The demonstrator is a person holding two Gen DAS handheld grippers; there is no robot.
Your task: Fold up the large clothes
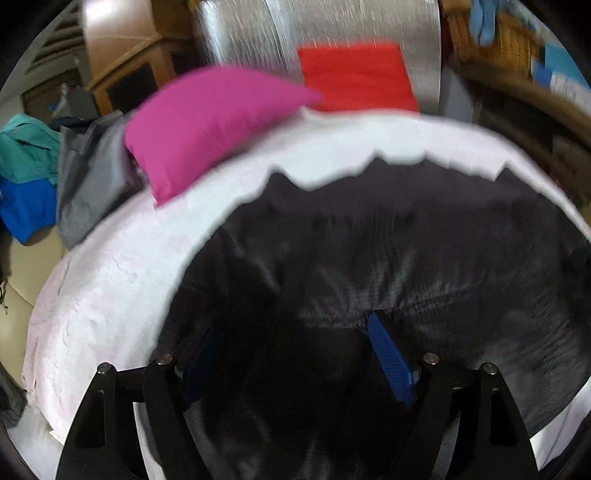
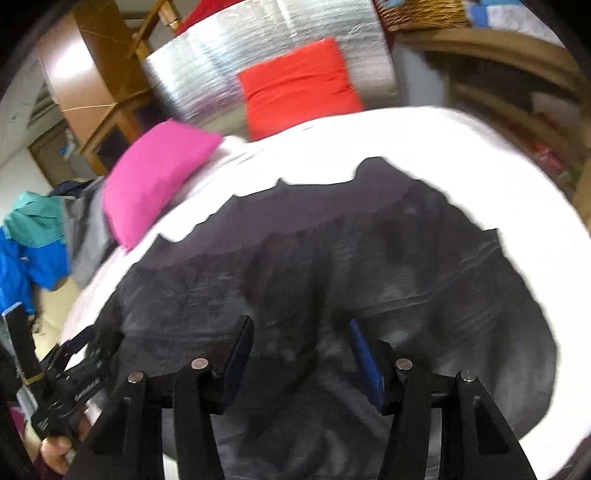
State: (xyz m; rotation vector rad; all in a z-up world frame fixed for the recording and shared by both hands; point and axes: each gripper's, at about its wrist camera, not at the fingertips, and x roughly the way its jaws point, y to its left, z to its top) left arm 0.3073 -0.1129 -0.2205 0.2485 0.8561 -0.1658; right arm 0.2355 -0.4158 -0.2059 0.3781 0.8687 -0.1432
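Observation:
A large dark grey garment lies spread on the white bed sheet; it also shows in the right wrist view. My left gripper is open, its blue-padded fingers wide apart and low over the garment's near part. My right gripper is open too, its fingers apart just above the cloth. The left gripper's body, held in a hand, shows at the lower left of the right wrist view. Both views are blurred by motion.
A pink cushion and a red cushion lie at the bed's far side before a silver headboard. A pile of grey, teal and blue clothes sits left of the bed. Wooden shelves stand at right.

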